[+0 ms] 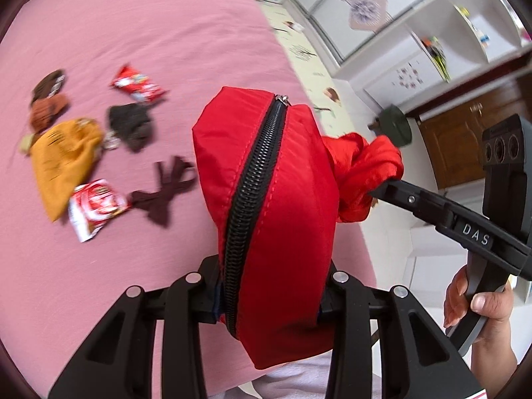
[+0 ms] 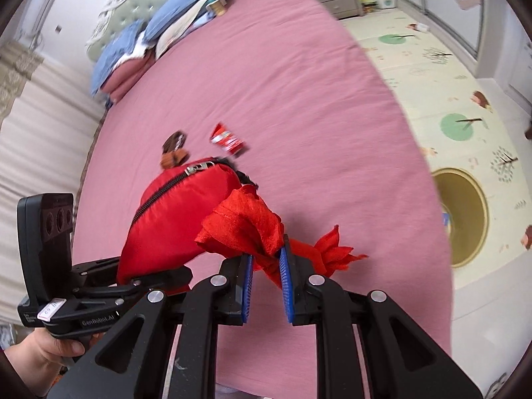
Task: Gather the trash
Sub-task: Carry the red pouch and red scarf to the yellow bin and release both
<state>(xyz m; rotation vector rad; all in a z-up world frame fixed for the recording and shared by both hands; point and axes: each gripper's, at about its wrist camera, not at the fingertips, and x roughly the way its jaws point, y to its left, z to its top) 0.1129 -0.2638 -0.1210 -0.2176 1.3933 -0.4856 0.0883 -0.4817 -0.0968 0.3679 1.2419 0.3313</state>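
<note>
My left gripper (image 1: 269, 286) is shut on a red zippered pouch (image 1: 266, 199) and holds it above the pink bed; the black zipper is closed. My right gripper (image 2: 266, 266) is shut on a red cloth (image 2: 246, 229) bunched against the pouch (image 2: 179, 219); it shows in the left wrist view (image 1: 382, 193) too, with the cloth (image 1: 362, 166). On the bed lie two red snack wrappers (image 1: 138, 84) (image 1: 94, 206), a yellow wrapper (image 1: 65, 159), brown wrappers (image 1: 48, 99), a dark scrap (image 1: 131, 124) and a maroon scrap (image 1: 166, 189).
The pink bed (image 2: 282, 83) has pillows (image 2: 146, 36) at its head. A patterned play mat (image 2: 449, 106) covers the floor to the right, with a round gold bin (image 2: 462, 219) beside the bed. White cabinets (image 1: 432, 43) stand beyond.
</note>
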